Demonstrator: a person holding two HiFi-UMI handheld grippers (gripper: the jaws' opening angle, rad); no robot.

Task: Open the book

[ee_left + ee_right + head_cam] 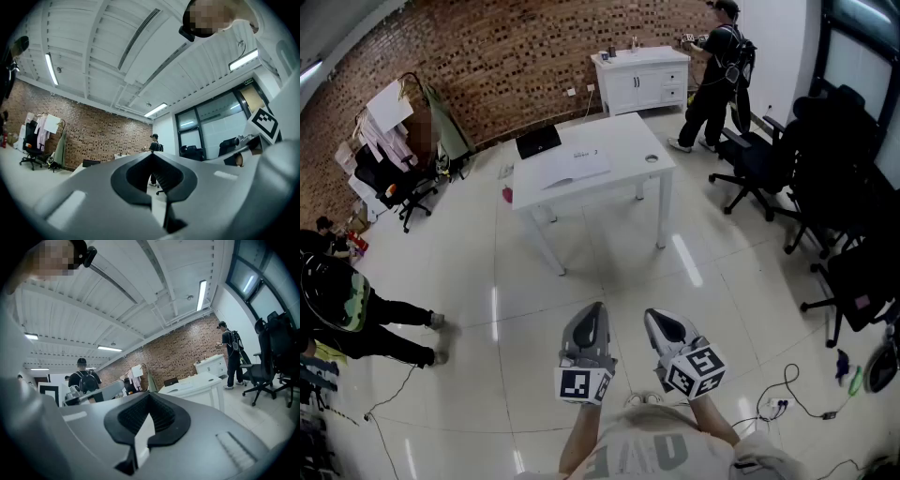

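A closed white book (577, 167) lies on the white table (623, 136) in the middle of the room, far ahead of both grippers; the right gripper view also shows this book (180, 386) on the table (201, 380). My left gripper (592, 317) and right gripper (660, 323) are held side by side low in the head view, over bare floor, pointing towards the table. Both are shut with nothing between the jaws, as seen up close for the left gripper (151, 155) and the right gripper (150, 397).
On the table also sit a black laptop-like item (538, 141) and a small round object (652, 158). A person (717, 70) stands at a white cabinet (639, 80). Office chairs (825, 178) line the right; another person (347, 309) is at left. Cables (787, 398) lie on the floor.
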